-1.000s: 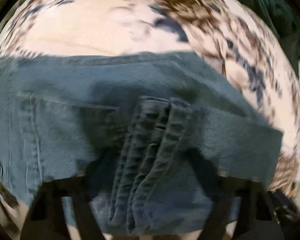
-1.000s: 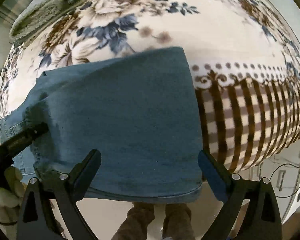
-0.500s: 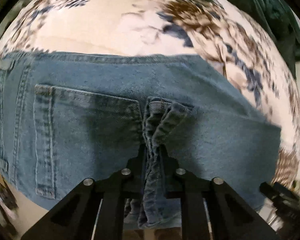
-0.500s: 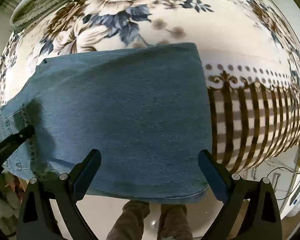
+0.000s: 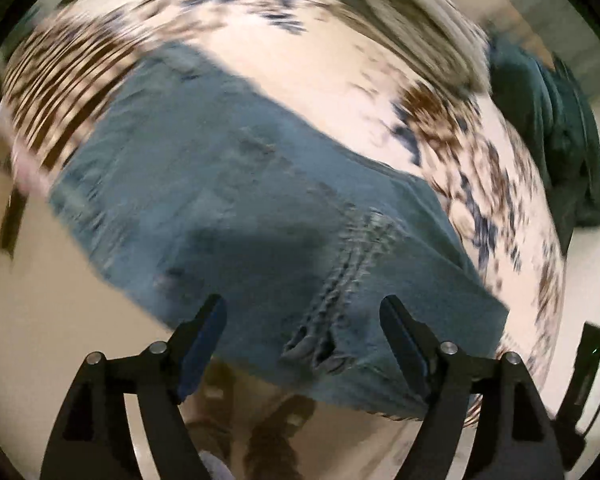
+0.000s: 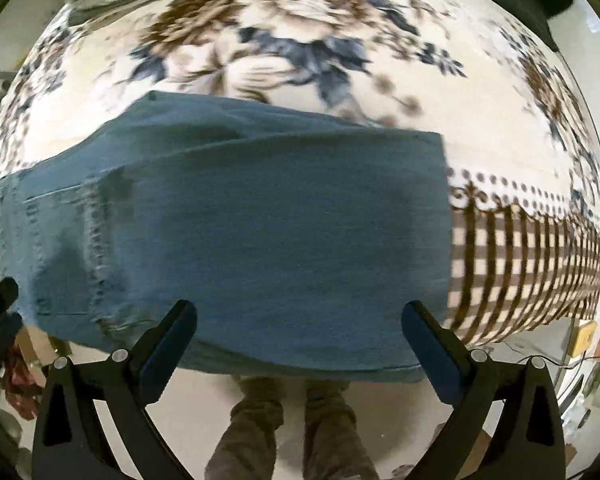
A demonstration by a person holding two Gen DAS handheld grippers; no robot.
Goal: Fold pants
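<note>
The blue denim pants (image 6: 260,232) lie folded into a flat rectangle on the floral blanket (image 6: 300,32), near its front edge. In the left wrist view the pants (image 5: 228,208) show blurred, with the stacked leg hems (image 5: 340,280) lying on top near the front. My left gripper (image 5: 302,316) is open and empty just above the hems. My right gripper (image 6: 300,320) is open and empty over the front edge of the fold.
A dark green garment (image 5: 552,136) lies at the blanket's far right. A grey-green towel (image 5: 404,28) lies at the back. The blanket's brown checked border (image 6: 520,264) hangs over the edge to the right. The person's legs (image 6: 292,428) stand below on the floor.
My left gripper has opened and let go of the leg hems, which now lie on the fold. It has pulled back and swung. My right gripper stays open and has backed off slightly.
</note>
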